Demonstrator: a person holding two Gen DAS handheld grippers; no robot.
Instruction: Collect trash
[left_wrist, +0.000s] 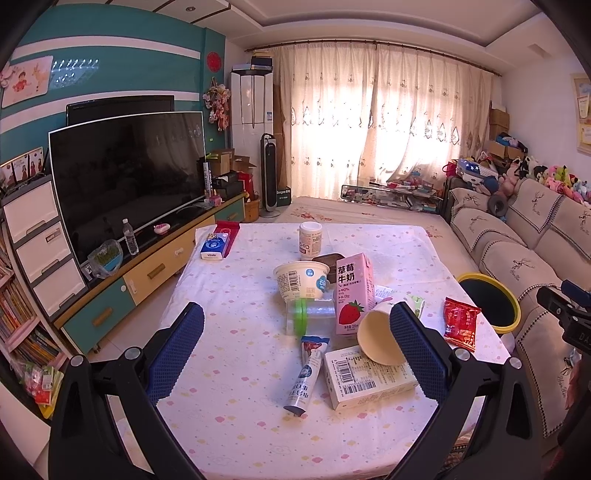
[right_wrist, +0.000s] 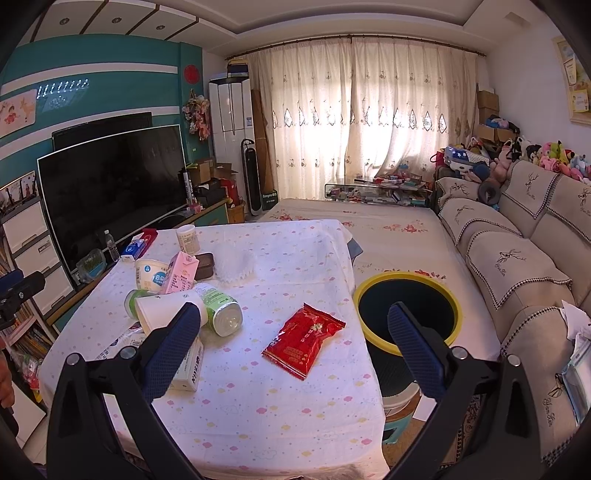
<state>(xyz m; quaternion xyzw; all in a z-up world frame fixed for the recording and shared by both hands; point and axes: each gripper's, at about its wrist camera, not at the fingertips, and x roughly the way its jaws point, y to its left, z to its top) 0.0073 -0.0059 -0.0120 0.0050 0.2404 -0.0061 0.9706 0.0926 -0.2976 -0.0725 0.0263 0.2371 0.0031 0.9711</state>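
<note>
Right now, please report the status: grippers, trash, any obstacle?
Left gripper open, right gripper open, both empty. Red snack packet lies alone on table, bin beside the table edge. Path to packet clear.

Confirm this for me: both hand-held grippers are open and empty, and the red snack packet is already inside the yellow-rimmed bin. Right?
Not quite. The red snack packet still lies on the tablecloth, left of the yellow-rimmed bin, as the right wrist view shows. Both hand-held grippers, left and right, are open and empty.
</note>
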